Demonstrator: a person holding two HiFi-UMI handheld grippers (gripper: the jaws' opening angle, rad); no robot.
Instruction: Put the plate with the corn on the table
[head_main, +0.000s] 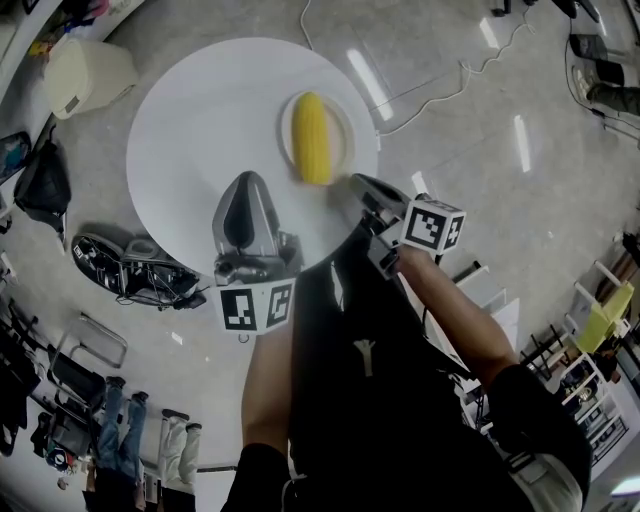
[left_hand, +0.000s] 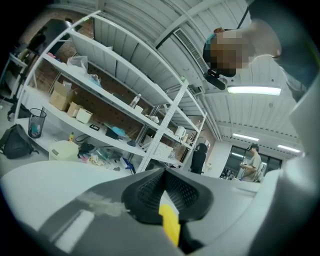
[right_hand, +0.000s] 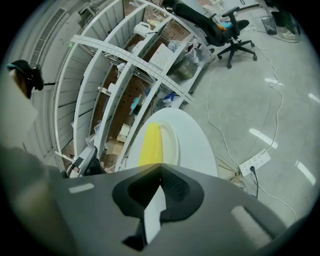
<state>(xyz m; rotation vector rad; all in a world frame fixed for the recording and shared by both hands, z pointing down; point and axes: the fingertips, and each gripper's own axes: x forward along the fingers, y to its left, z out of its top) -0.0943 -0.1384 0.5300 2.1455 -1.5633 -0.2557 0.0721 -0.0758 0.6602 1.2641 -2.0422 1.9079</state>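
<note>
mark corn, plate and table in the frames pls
corn (head_main: 312, 138), head view, middle of the cob
plate (head_main: 343, 128), head view, bare rim right of the corn
table (head_main: 190, 130), head view, bare top left of the plate

- corn (head_main: 313, 138): a yellow cob lying lengthwise on the plate.
- plate (head_main: 345, 125): white, flat on the table, near its edge.
- table (head_main: 195, 120): round, white.

The left gripper (left_hand: 165, 171) had its jaws together, with a yellow sliver (left_hand: 170, 225) showing in the gap behind the tips. Past it lay the white table (left_hand: 45, 182). Far beyond stood loaded white shelving (left_hand: 125, 102), and a person (left_hand: 254, 162) stood far right.
</note>
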